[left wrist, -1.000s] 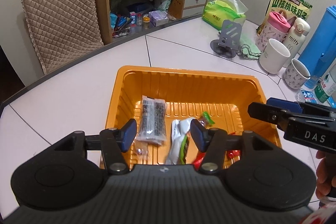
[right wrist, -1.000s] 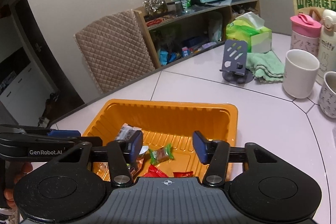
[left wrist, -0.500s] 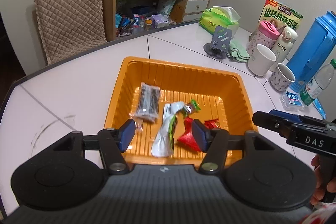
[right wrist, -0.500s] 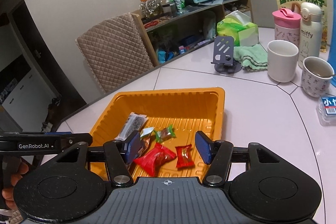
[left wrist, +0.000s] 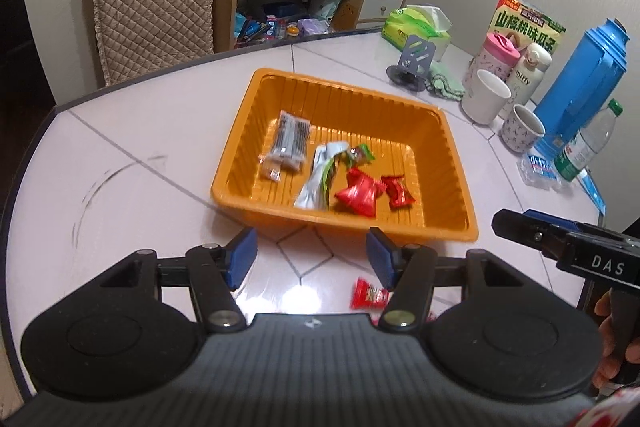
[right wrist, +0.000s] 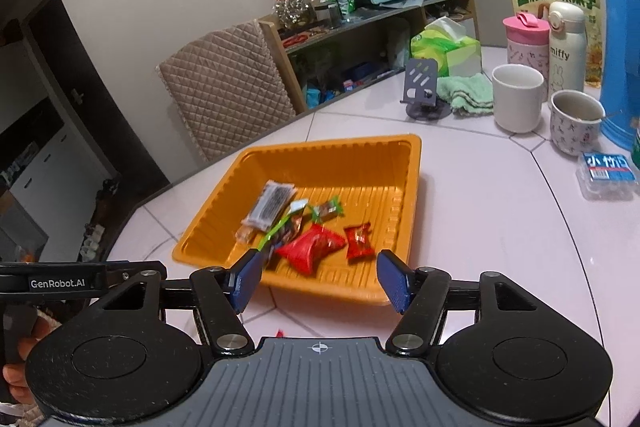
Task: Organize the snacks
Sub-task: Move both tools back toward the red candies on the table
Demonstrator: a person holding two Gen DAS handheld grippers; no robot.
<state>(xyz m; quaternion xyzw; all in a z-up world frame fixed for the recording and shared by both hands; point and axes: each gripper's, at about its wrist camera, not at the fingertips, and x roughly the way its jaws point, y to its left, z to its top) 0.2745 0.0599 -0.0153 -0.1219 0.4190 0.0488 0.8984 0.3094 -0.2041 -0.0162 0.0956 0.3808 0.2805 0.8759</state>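
1. Left wrist view: my left gripper [left wrist: 312, 257] is spread wide and holds nothing; my right gripper [right wrist: 318, 281] is spread and empty too.
2. One red candy [left wrist: 369, 294] lies on the table [left wrist: 160, 131], just beside my left gripper's right finger and outside the orange tray [left wrist: 240, 147].
3. The tray already holds a dark bar [left wrist: 290, 141], a silver-green packet [left wrist: 320, 179] and two red sweets [left wrist: 360, 193], so I judge little is left.
4. Mugs [left wrist: 486, 97] and a blue flask [left wrist: 584, 79] stand well apart; nothing blocks me.
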